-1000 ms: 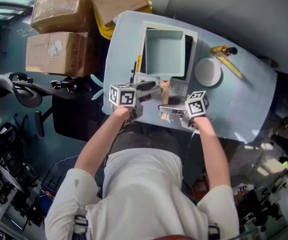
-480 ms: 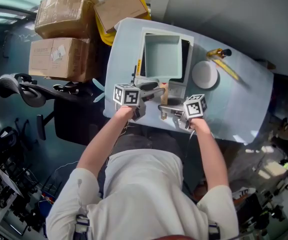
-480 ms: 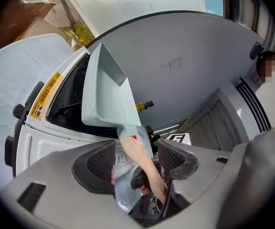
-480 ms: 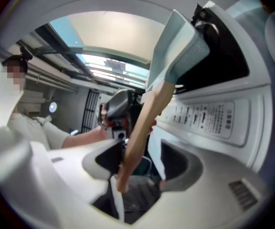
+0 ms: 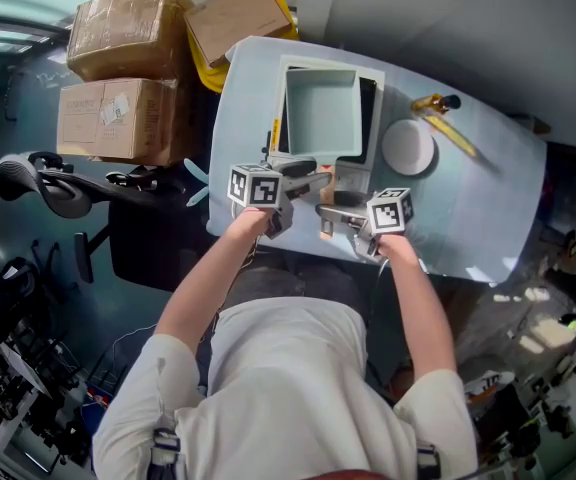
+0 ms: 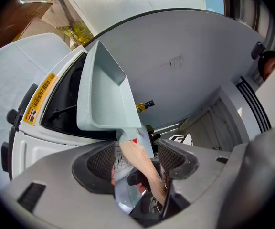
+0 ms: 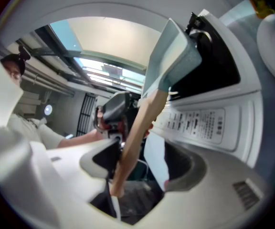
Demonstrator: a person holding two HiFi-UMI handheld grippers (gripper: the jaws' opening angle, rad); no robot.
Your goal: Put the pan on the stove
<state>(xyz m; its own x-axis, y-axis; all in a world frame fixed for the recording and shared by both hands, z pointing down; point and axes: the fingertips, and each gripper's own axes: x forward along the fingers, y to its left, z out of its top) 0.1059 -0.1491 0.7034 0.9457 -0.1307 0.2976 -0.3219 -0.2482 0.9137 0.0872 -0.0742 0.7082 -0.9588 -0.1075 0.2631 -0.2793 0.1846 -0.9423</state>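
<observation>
Right gripper (image 7: 140, 168): jaws opening, wide apart; wooden handle (image 7: 138, 123) of the pan (image 7: 173, 51) lies between, against one jaw. Left gripper (image 6: 136, 157): jaws spread around the same handle.

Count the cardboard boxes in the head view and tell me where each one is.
3. First box beyond the table's far-left corner; second box left of it; third box nearer the chair. Others may be hidden.
</observation>
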